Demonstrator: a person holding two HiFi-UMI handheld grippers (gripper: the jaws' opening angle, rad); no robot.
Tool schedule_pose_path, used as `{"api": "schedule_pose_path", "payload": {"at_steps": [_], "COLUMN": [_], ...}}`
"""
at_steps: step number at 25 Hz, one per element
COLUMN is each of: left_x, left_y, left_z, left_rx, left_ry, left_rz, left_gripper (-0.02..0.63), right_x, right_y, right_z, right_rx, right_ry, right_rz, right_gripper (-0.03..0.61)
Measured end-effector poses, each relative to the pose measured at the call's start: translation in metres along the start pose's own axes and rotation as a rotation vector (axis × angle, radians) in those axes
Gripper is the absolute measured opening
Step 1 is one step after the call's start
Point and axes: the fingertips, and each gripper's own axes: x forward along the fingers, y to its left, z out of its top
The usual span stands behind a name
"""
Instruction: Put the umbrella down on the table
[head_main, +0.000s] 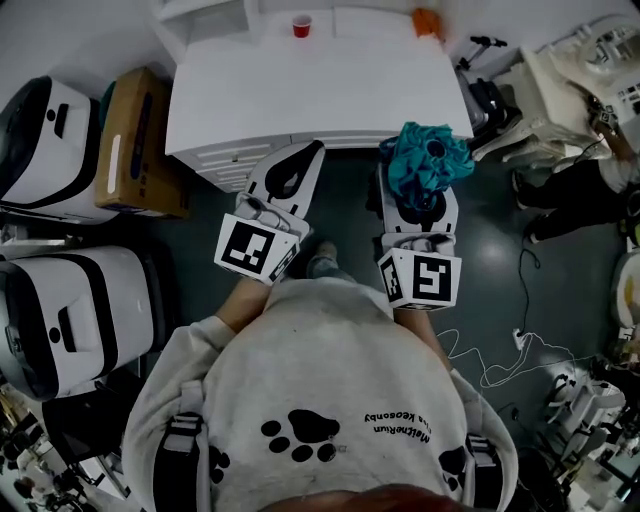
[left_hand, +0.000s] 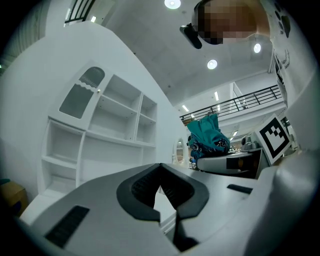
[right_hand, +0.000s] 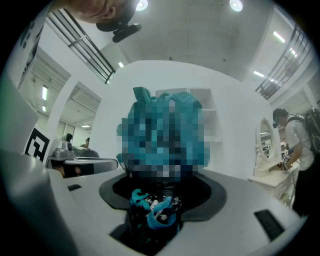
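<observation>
A folded teal umbrella (head_main: 428, 164) is gripped in my right gripper (head_main: 421, 200), which is shut on it and held just off the near right edge of the white table (head_main: 310, 90). In the right gripper view the umbrella (right_hand: 186, 99) bunches above the jaws of the right gripper (right_hand: 159, 187), its strap (right_hand: 150, 202) down between them. My left gripper (head_main: 311, 151) hovers at the table's near edge with nothing in it. In the left gripper view the left gripper (left_hand: 160, 167) has its tips meeting, and the umbrella (left_hand: 208, 134) shows to the right.
A red cup (head_main: 302, 26) and an orange object (head_main: 427, 21) stand at the table's far side. Two white cases (head_main: 70, 310) and a cardboard box (head_main: 140, 140) lie on the left. Cables (head_main: 500, 365) trail over the floor at right. A person (right_hand: 295, 145) stands by a white dresser.
</observation>
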Motion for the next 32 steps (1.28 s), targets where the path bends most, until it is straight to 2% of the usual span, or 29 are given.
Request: {"api": "schedule_pose_path", "payload": {"at_steps": [7, 16, 22, 32], "left_x": [0.045, 0.077, 0.113, 0.199], "left_y": [0.008, 0.04, 0.084, 0.188], "left_z": [-0.004, -0.015, -0.016, -0.013], "left_rx": [0.003, -0.009, -0.011, -0.018], "left_ry": [0.019, 0.027, 0.019, 0.029], "left_rz": [0.016, 0.016, -0.006, -0.064], "left_gripper": [0.011, 0.011, 0.011, 0.011], "right_x": [0.038, 0.08, 0.133, 0.262], "right_y": [-0.037, -0.044, -0.048, -0.056], "right_z": [-0.003, -0.013, -0.013, -0.011], "right_rx": [0.016, 0.012, 0.003, 0.005], "right_ry": [0.015, 0.035, 0.034, 0.054], "right_rz": [0.022, 0.033, 0.013, -0.038], "right_gripper": [0.268, 0.268, 0.268, 0.268]}}
